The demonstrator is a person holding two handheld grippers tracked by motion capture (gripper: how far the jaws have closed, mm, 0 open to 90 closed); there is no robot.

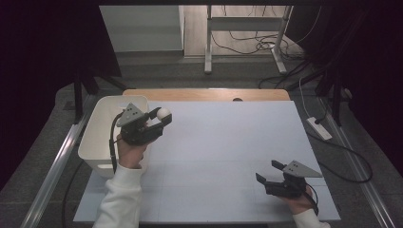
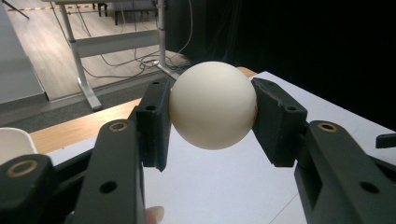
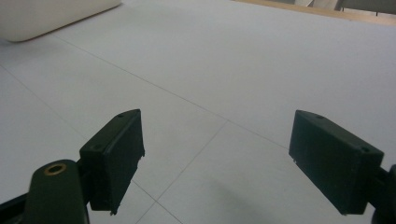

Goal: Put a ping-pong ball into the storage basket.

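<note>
A white ball [image 2: 212,105] sits clamped between the two black jaws of my left gripper [image 2: 210,119], held up above the table. From the high view the same ball [image 1: 163,113] shows at the tip of the left gripper [image 1: 160,118], just right of a white bin [image 1: 97,137] at the table's left edge. My right gripper [image 1: 267,172] rests low near the front right of the table with its jaws wide apart. Between the right gripper's [image 3: 217,158] jaws there is just bare white tabletop.
The white table top [image 1: 218,142] has a wooden strip [image 1: 204,94] along its far edge. A corner of the white bin [image 3: 51,16] lies far off in the right gripper view. Beyond the table stand metal desk legs [image 1: 208,47] and loose cables [image 1: 256,42] on the floor.
</note>
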